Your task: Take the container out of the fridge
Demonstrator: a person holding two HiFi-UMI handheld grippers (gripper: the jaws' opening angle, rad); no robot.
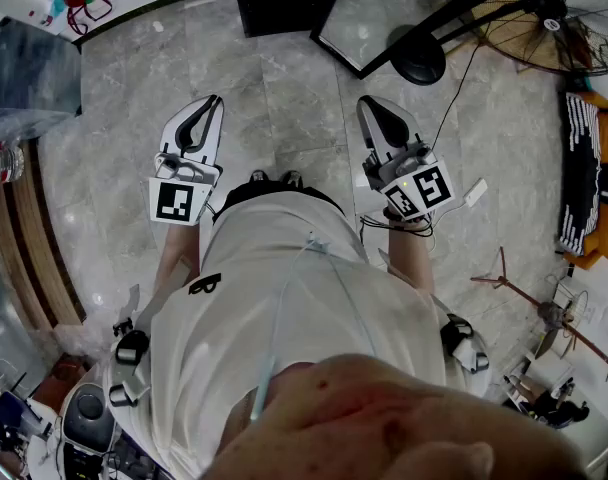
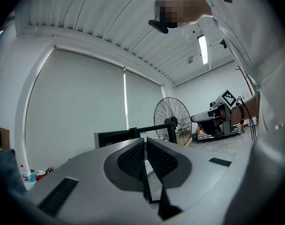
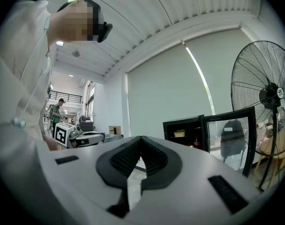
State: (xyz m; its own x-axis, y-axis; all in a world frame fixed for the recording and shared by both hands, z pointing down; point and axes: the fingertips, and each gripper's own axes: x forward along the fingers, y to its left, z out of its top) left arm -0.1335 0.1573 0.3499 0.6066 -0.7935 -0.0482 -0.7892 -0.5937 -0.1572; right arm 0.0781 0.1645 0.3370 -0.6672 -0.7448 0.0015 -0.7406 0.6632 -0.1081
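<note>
Fridge run, opening stage: a person is standing on a grey marble-tile floor point(image 1: 284, 118), facing a small black fridge point(image 3: 166, 135) at the far end of the rm., and is holding both claws level out front. The left gripper point(image 1: 216, 99) is showing its jaws pressed together w/ nothing between them. The right gripper point(image 1: 365, 102) is doing likewise, pads meeting at the tips, empty. The container point(image 3: 179, 133), a pale yellowish tub as far as the right gripper view shows, is sitting inside the fridge on an upper shelf, well apart from both claws. A reddish bottle point(image 3: 195, 142) is standing just right of it and lower. The glass door point(image 3: 229, 139) is hanging open to the right, and a pedestal fan point(image 3: 266, 95) is standing right of the door. Judging by this, the fetch itself is not yet under way and the approach is the step in hand. Several things could be going wrong from here. Closed jaws arriving at the shelf would be shoving the tub deeper instead of taking it, so one claw needs opening first. A reach drifting right would be knocking the bottle or clipping the door's edge. A pinch on the rim alone, esp. if the tub is loaded, would be risking a tilt and spill on the way out. The contents cannot be made out from here.
</note>
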